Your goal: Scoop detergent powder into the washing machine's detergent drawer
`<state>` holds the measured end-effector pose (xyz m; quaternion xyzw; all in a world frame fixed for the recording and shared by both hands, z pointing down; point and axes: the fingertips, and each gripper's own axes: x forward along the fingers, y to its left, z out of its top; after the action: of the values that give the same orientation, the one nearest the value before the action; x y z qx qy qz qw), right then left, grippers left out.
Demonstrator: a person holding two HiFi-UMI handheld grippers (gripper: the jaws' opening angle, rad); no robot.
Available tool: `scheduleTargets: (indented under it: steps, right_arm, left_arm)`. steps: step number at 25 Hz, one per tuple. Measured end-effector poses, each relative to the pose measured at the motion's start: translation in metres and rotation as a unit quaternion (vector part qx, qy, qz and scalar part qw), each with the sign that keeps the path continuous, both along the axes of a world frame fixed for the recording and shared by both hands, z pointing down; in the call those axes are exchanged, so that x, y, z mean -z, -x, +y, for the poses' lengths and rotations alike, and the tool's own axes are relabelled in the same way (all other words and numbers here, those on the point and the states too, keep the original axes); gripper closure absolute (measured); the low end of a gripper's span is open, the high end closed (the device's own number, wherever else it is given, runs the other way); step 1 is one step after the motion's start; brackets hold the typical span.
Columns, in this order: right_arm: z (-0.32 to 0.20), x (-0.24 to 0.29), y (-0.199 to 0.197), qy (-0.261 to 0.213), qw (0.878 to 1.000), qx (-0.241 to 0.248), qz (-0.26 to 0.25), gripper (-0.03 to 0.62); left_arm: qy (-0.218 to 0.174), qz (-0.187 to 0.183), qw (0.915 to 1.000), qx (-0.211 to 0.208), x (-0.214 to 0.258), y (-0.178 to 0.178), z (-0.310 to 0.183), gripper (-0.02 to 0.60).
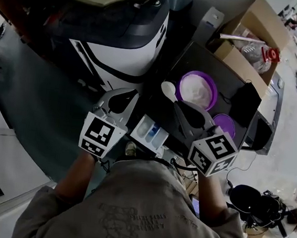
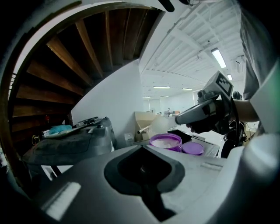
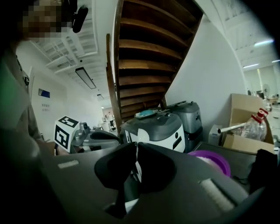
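Note:
The purple tub (image 1: 197, 89) of white powder stands open on the dark washing machine top (image 1: 197, 60), with a white scoop (image 1: 168, 90) lying at its left and the purple lid (image 1: 224, 124) at its near right. The white detergent drawer (image 1: 150, 132) is pulled out between my two grippers. My left gripper (image 1: 126, 92) hovers left of the drawer, shut and empty. My right gripper (image 1: 180, 106) hangs just in front of the tub, shut on nothing. The left gripper view shows the tub (image 2: 165, 141), the lid (image 2: 192, 148) and the right gripper (image 2: 197, 114); the right gripper view shows the tub (image 3: 210, 159).
A grey and white machine (image 1: 120, 33) stands to the left of the washer. Behind the washer is an open cardboard box (image 1: 251, 42) holding a plastic bottle (image 1: 255, 53). A black bag (image 1: 245, 102) lies on the washer's right side. A wooden staircase (image 3: 144, 52) rises overhead.

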<state>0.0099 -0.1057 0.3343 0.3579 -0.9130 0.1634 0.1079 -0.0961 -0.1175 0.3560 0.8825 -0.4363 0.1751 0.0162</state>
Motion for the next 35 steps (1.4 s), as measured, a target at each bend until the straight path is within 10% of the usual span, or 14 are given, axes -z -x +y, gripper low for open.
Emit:
scheduleTargets:
  steps: [14, 35]
  right_arm:
    - [-0.019, 0.075, -0.073, -0.102, 0.99, -0.099, -0.024, 0.557]
    - [-0.015, 0.097, -0.127, -0.153, 0.974, -0.166, 0.007, 0.559]
  left_arm:
    - [-0.077, 0.024, 0.9967, -0.01, 0.077, -0.02, -0.021, 0.581]
    - [-0.074, 0.036, 0.9959, -0.039, 0.087, -0.058, -0.035, 0.581]
